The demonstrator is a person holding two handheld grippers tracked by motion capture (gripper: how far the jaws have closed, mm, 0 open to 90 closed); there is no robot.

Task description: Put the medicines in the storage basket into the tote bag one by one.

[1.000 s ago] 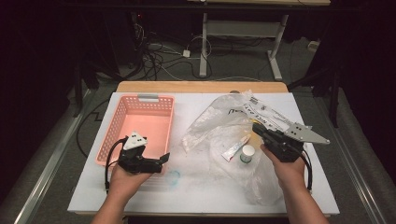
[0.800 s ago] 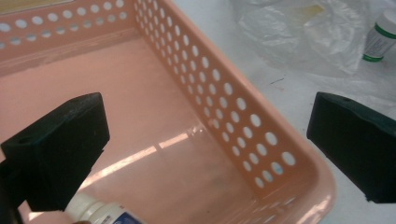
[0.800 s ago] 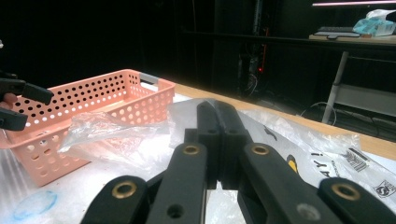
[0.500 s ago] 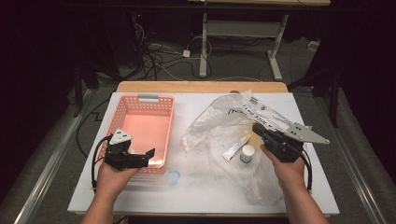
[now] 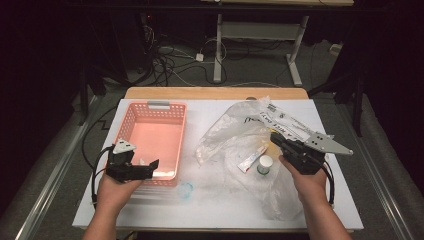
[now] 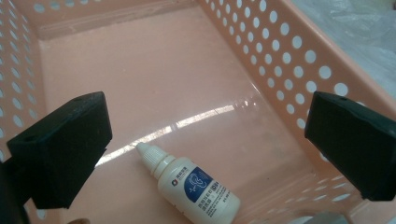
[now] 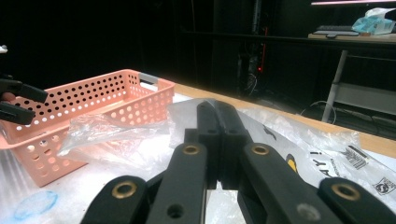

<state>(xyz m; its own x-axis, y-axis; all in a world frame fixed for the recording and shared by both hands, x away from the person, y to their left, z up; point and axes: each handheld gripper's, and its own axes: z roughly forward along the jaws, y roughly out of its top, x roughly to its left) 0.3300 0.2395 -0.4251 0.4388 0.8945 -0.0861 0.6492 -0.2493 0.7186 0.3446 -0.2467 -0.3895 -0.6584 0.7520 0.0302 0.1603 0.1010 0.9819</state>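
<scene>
A pink perforated basket [image 5: 150, 107] stands on the left of the white table. My left gripper [image 5: 150, 169] hovers over its near left corner. In the left gripper view that gripper [image 6: 208, 107] stands open above the basket floor [image 6: 163, 70]. A small white dropper bottle [image 6: 194, 184] with a blue label lies loose below the jaws. My right gripper [image 5: 275, 138] is at the clear plastic bag [image 5: 235, 135] on the right. Its jaws [image 7: 217, 109] are pressed together, and the bag's film [image 7: 182, 109] rises to their tips.
A white tube [image 5: 250, 160] and a small white-capped jar [image 5: 264, 165] lie at the bag, close to my right hand. A pale blue ring [image 5: 185, 190] sits on the table in front of the basket. The table's wooden far edge [image 5: 215, 93] borders a dark floor with cables.
My left gripper has moved left along the basket's near side to its left corner. The right gripper and the bag have stayed put.
</scene>
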